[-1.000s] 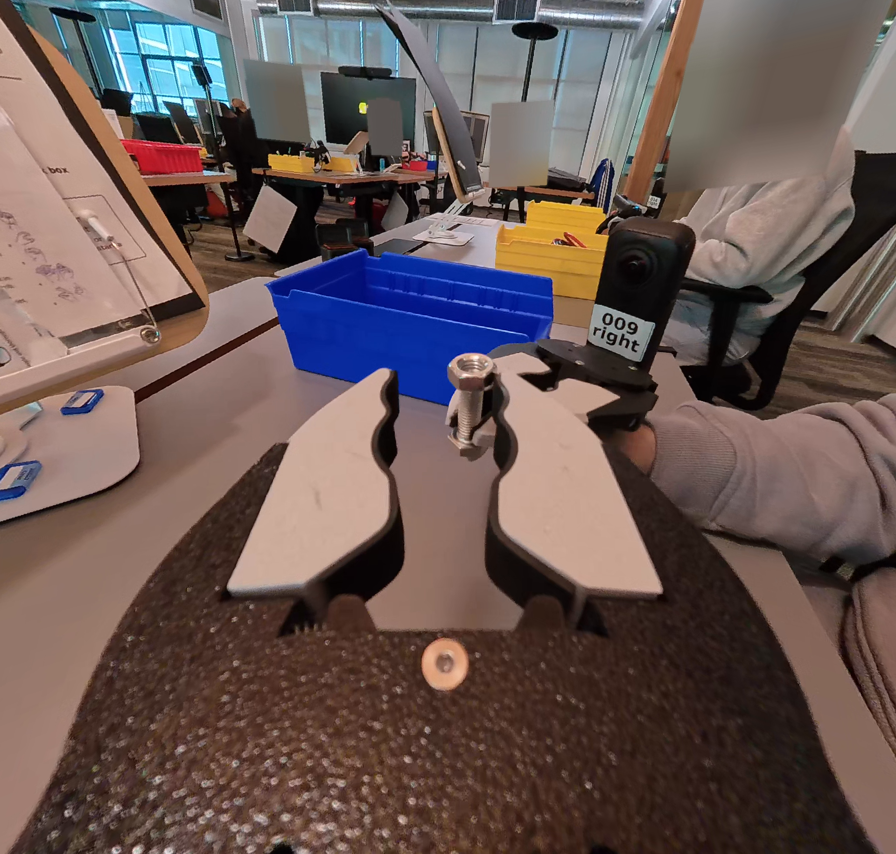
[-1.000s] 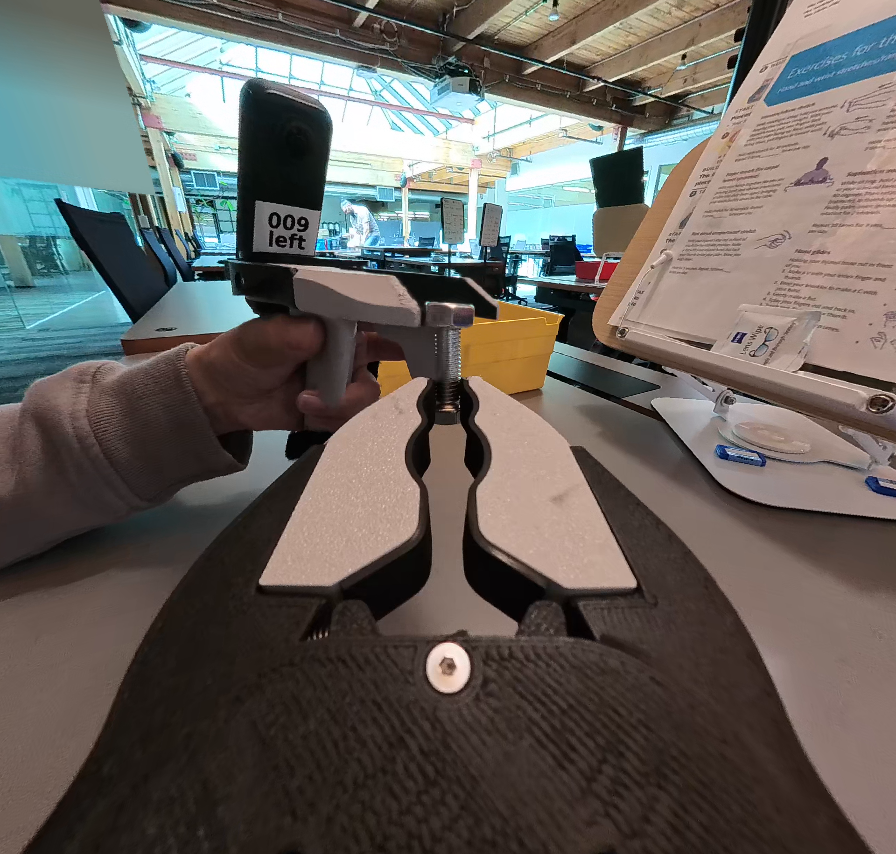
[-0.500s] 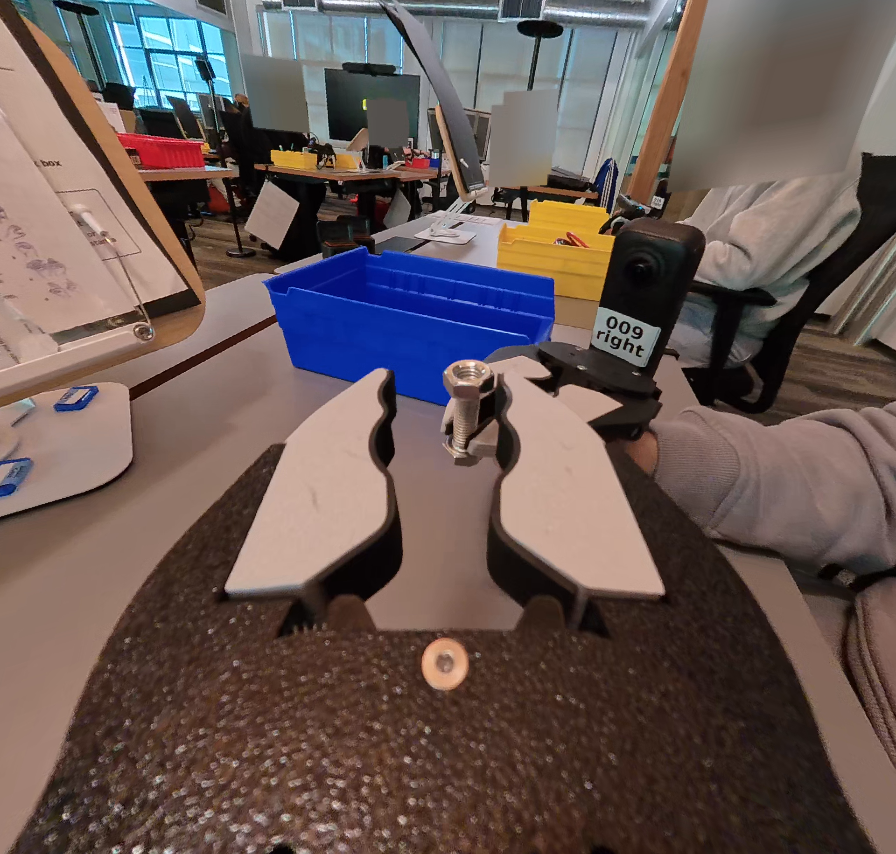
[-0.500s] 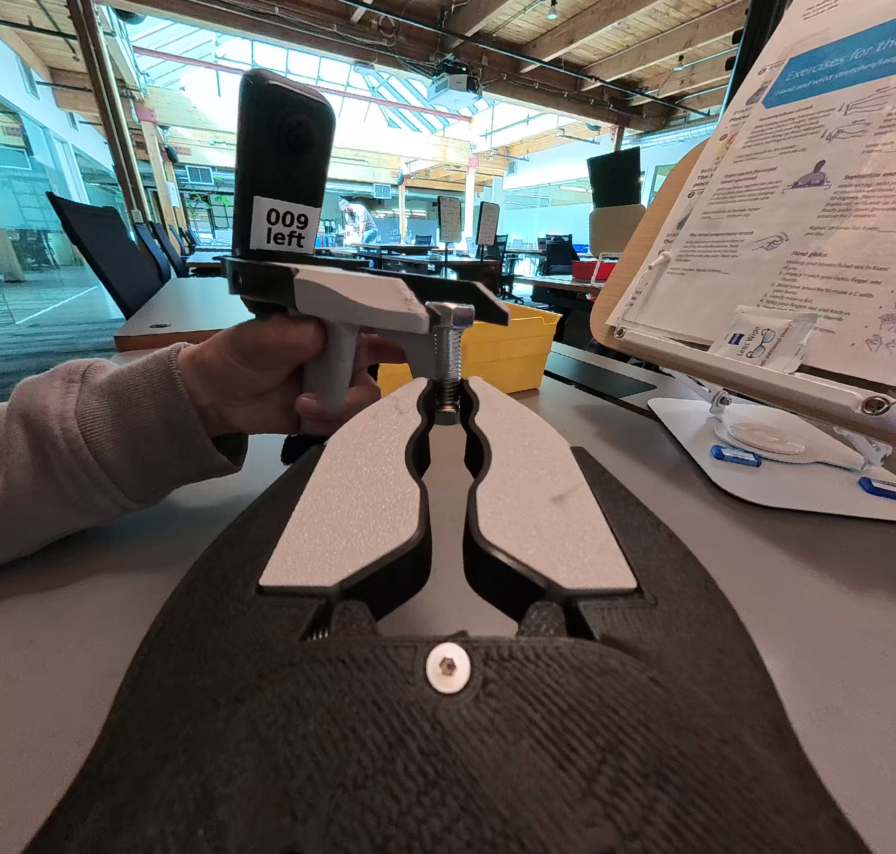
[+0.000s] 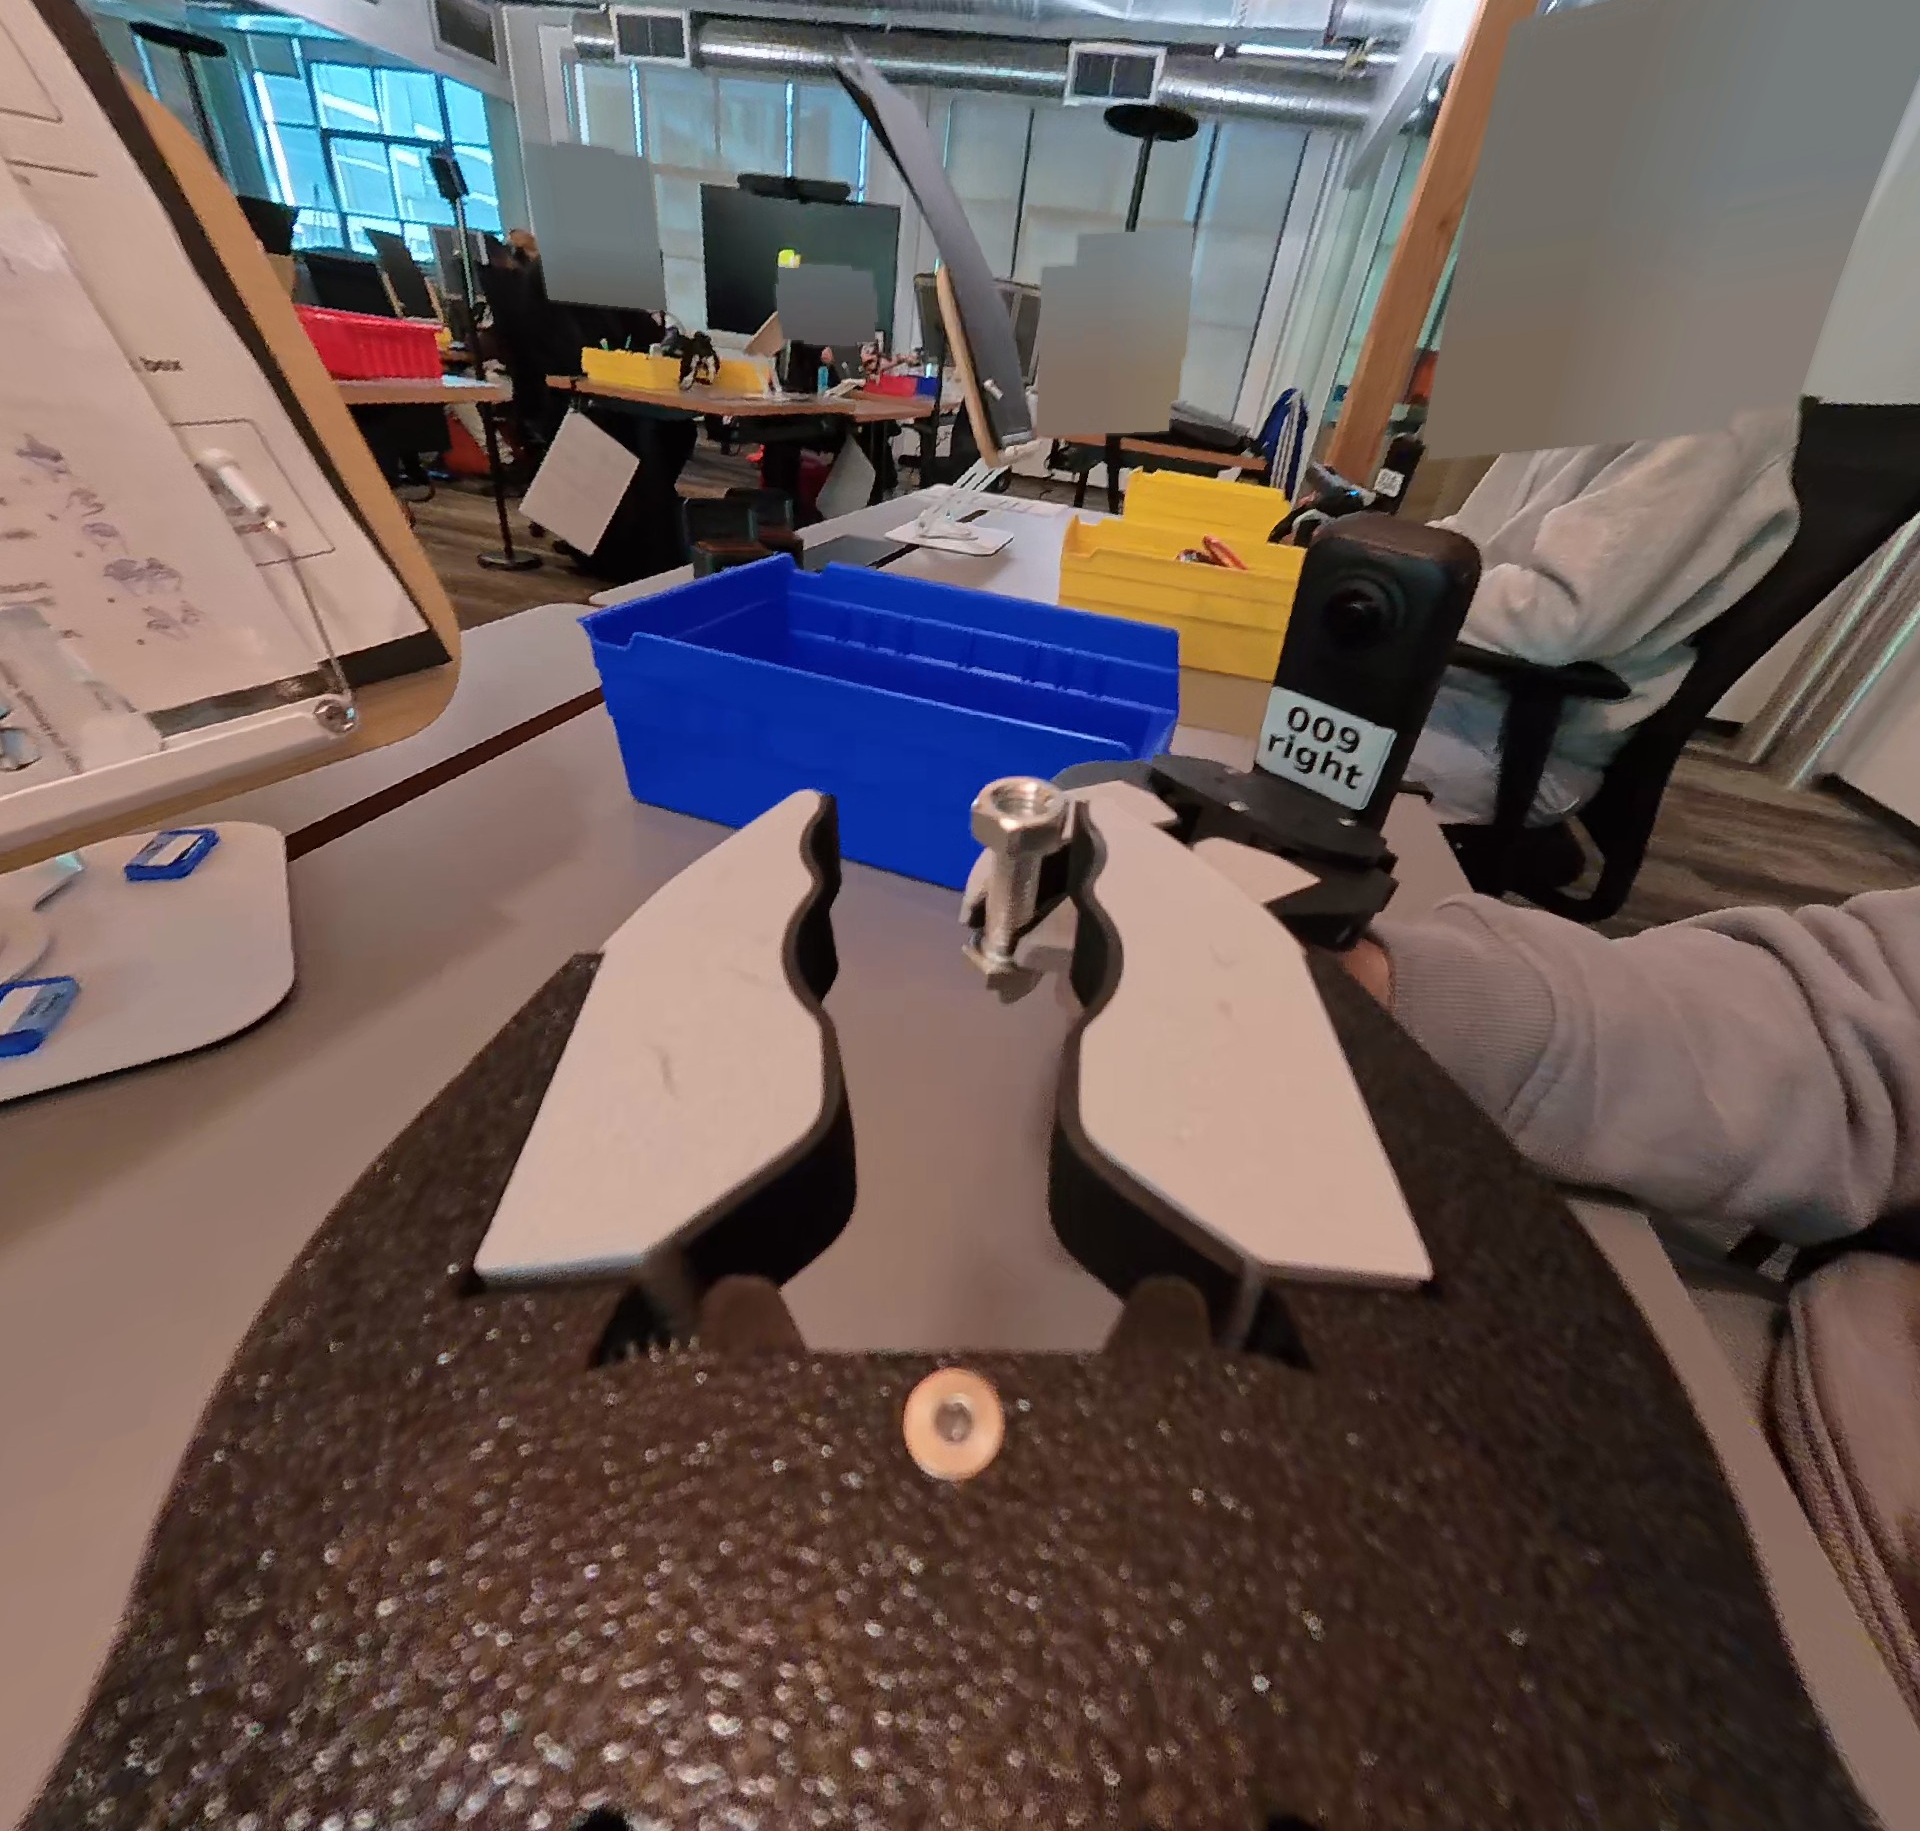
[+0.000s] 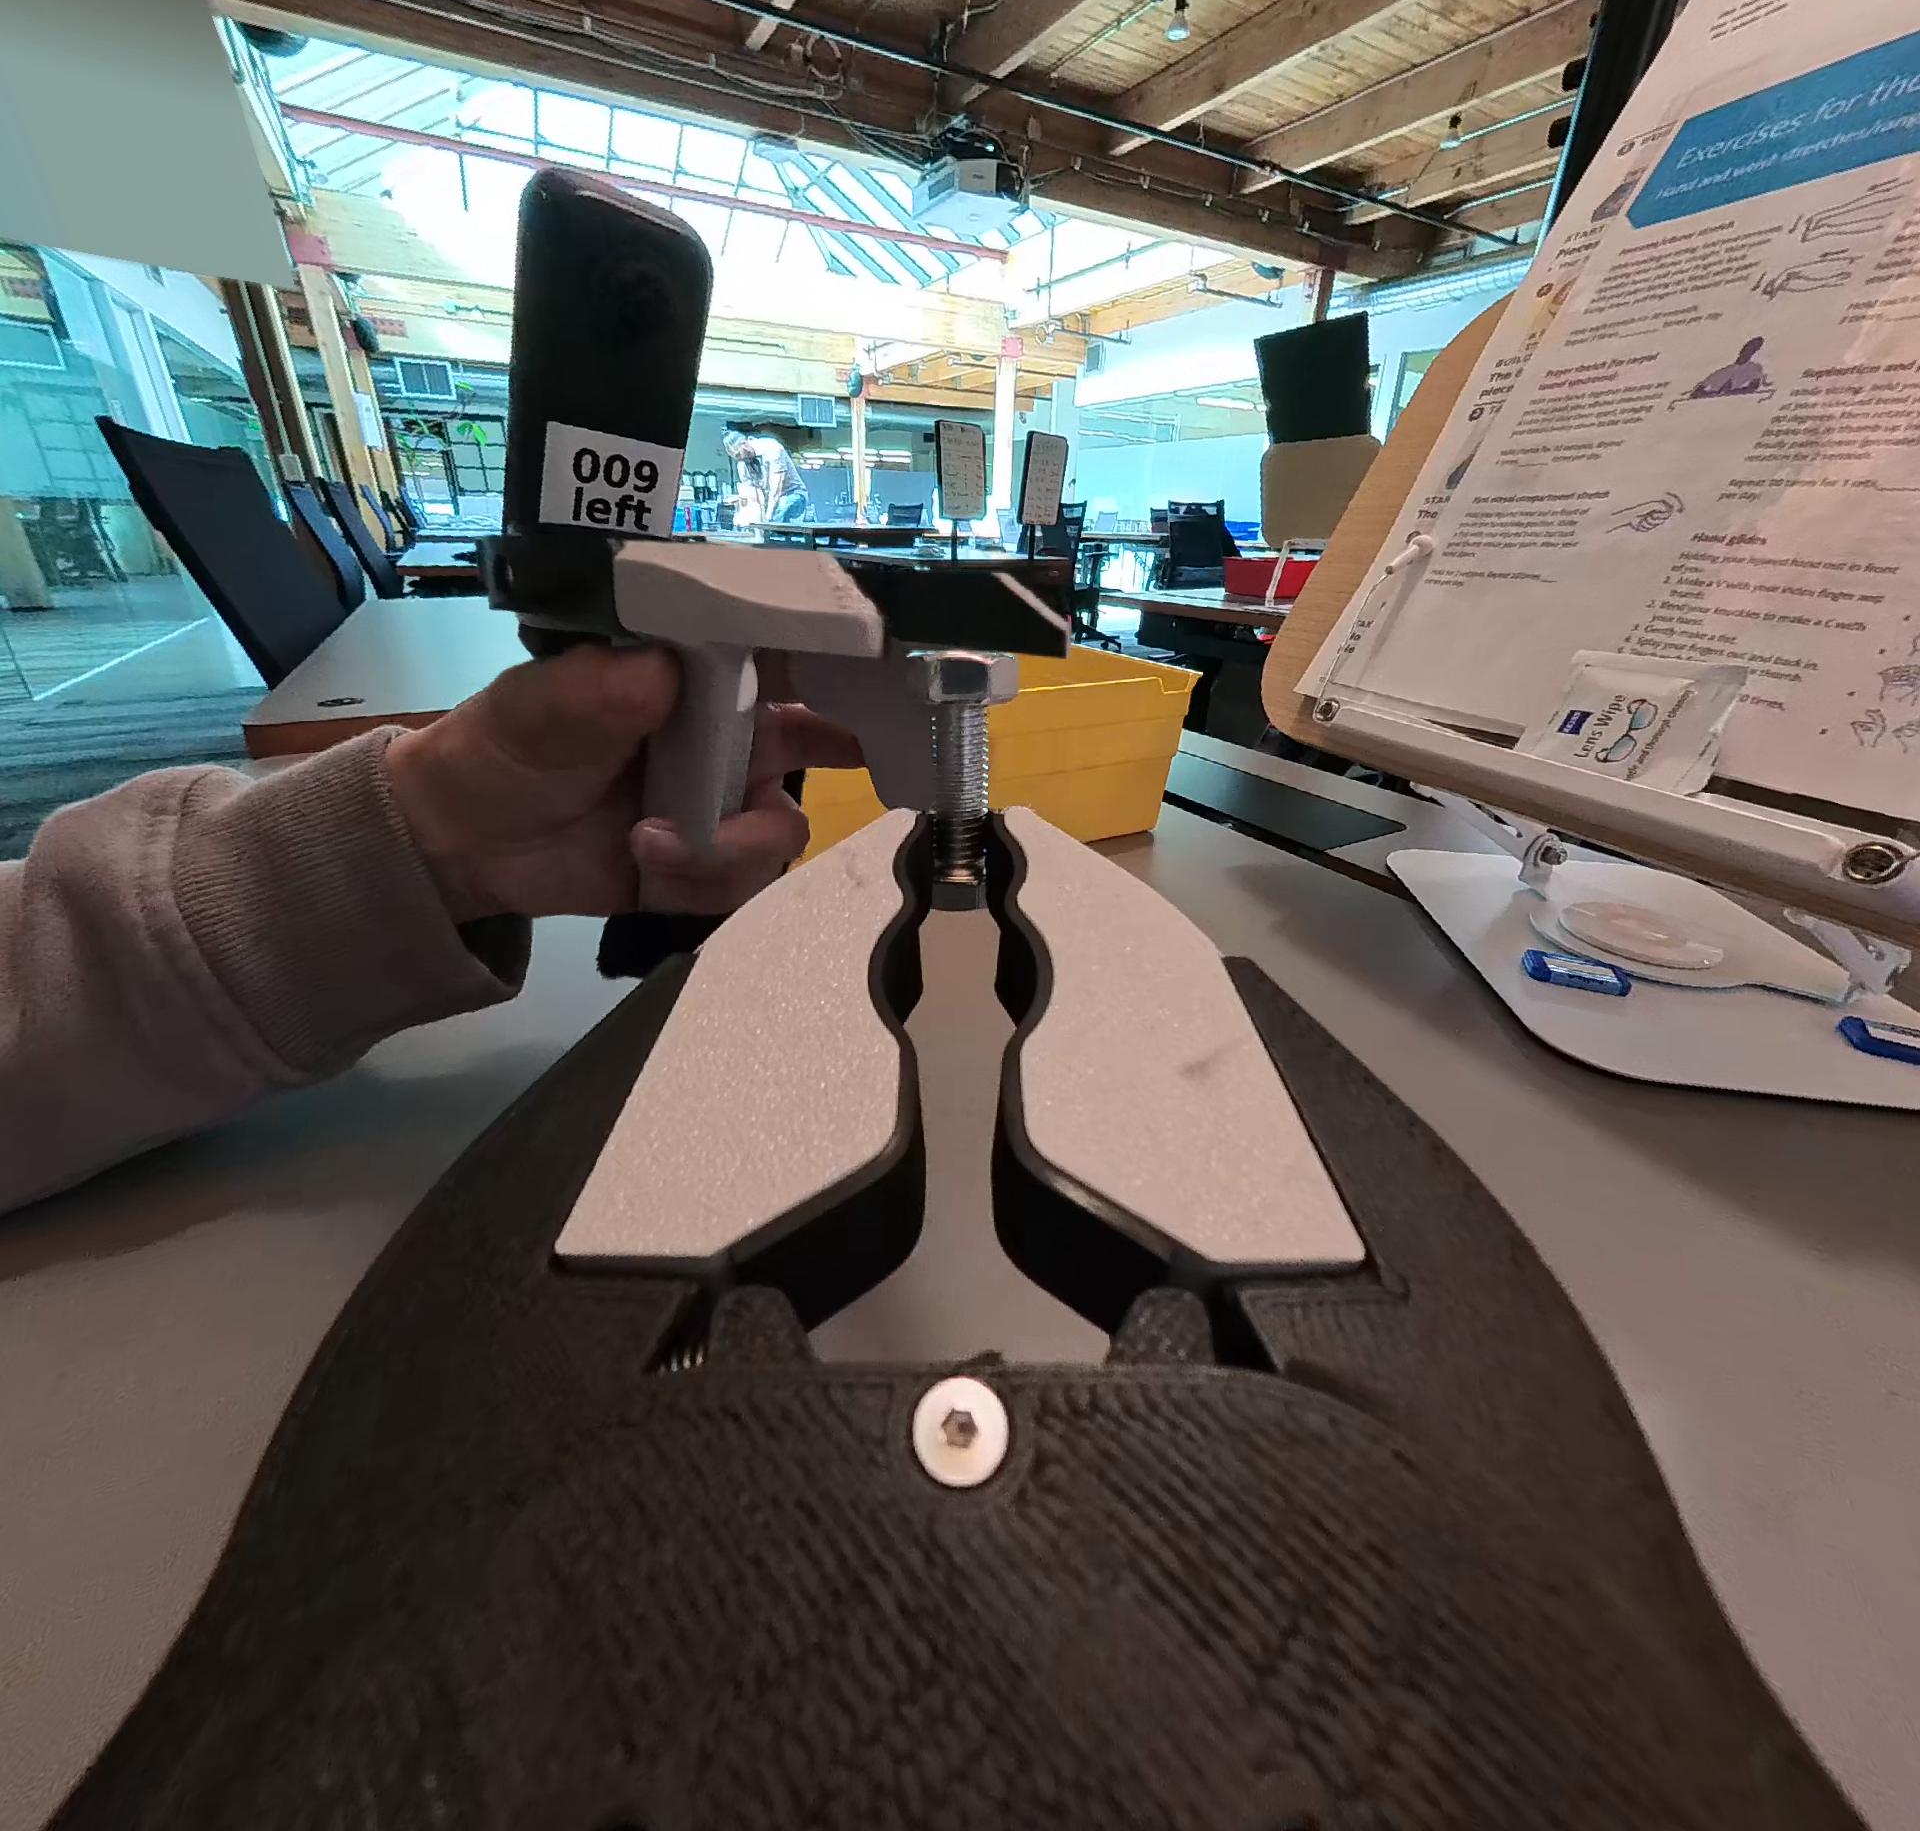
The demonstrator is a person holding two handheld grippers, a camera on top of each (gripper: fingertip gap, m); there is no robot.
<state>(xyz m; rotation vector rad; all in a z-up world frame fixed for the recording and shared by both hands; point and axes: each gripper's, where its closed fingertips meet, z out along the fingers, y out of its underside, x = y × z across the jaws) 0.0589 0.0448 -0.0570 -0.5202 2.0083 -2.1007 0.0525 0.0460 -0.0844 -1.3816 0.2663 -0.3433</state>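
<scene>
My right gripper (image 6: 958, 836) is shut on the lower end of a silver bolt (image 6: 958, 773) and holds it upright above the grey table (image 6: 1558, 1210). A hex nut (image 6: 961, 678) sits at the top of the bolt's thread. My left gripper (image 5: 951, 825) is open, level with the nut (image 5: 1018, 813). The nut lies close by its right finger (image 5: 1195, 1002), and its left finger (image 5: 707, 1002) stands well apart from it. The left wrist view shows the right gripper's fingertips (image 5: 1023, 955) clamped on the bolt's lower end.
A blue bin (image 5: 883, 680) stands just beyond the grippers and yellow bins (image 5: 1174, 586) behind it. A tilted document stand (image 6: 1662, 534) on a white base (image 6: 1662, 1012) with blue clips is at the side. A person's sleeve (image 5: 1662, 1033) comes in from the right. Less than 4 cm separates the two grippers' tips.
My left gripper's jaws have opened a little wider around the nut. The right gripper keeps its hold on the bolt, almost still.
</scene>
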